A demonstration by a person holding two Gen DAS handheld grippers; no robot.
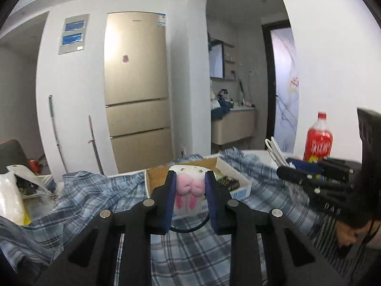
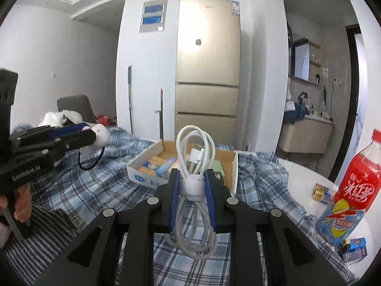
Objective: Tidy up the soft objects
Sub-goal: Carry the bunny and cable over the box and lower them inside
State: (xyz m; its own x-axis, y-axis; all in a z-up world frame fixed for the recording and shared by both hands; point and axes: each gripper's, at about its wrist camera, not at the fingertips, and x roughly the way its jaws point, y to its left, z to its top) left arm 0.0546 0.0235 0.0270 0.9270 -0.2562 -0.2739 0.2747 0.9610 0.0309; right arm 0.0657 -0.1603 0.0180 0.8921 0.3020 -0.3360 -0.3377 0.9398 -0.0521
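Pink-and-white plush toy (image 1: 189, 191) pinched between left gripper (image 1: 189, 178) fingers, held above plaid cloth (image 1: 190, 250), near side of cardboard box (image 1: 238, 178). Coiled white cable (image 2: 195, 166) clamped at its strap by right gripper (image 2: 191, 178), also short of box. Likely step: carry both over box, lower inside before releasing. Keep clear of red bottle (image 2: 350, 190) at right.
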